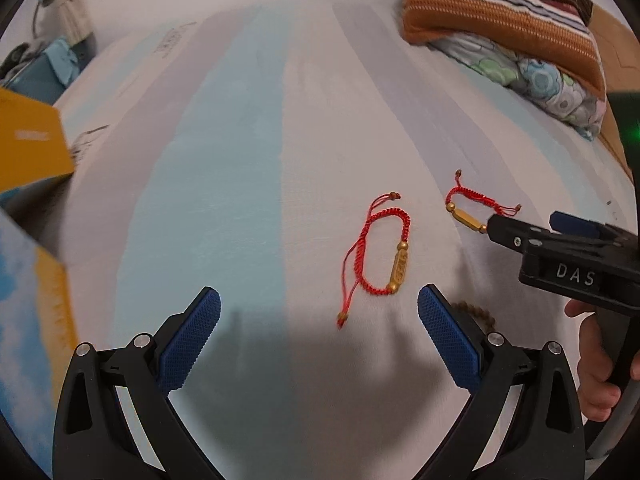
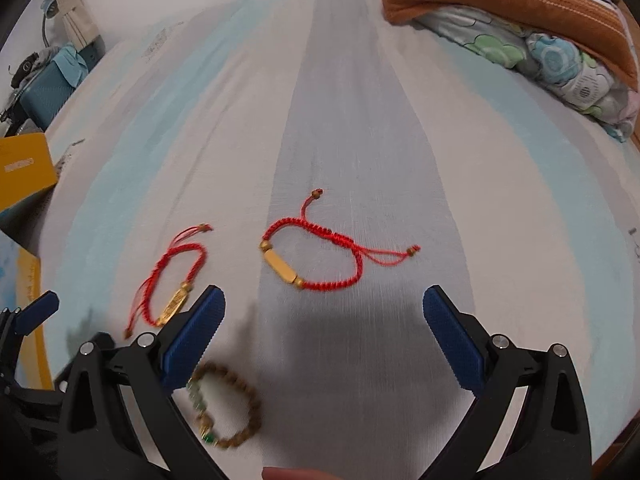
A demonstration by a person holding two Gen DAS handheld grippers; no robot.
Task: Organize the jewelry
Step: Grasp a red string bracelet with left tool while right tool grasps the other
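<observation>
Two red cord bracelets with gold charms lie on the striped bedsheet. The first red bracelet (image 1: 384,256) (image 2: 172,280) lies just ahead of my open, empty left gripper (image 1: 320,328), toward its right finger. The second red bracelet (image 1: 472,210) (image 2: 316,256) lies ahead of my open, empty right gripper (image 2: 324,332); in the left wrist view the right gripper's tip (image 1: 532,236) hides part of it. A brown wooden bead bracelet (image 2: 228,408) with green beads lies beside the right gripper's left finger (image 2: 192,344), partly hidden; a bit shows in the left wrist view (image 1: 476,314).
A yellow box (image 1: 28,152) (image 2: 24,168) sits at the left edge of the bed, with a blue and yellow box (image 1: 32,320) nearer. Folded blankets and a striped pillow (image 1: 504,28) (image 2: 520,12) lie at the far right. A blue suitcase (image 2: 44,84) stands off the bed's left.
</observation>
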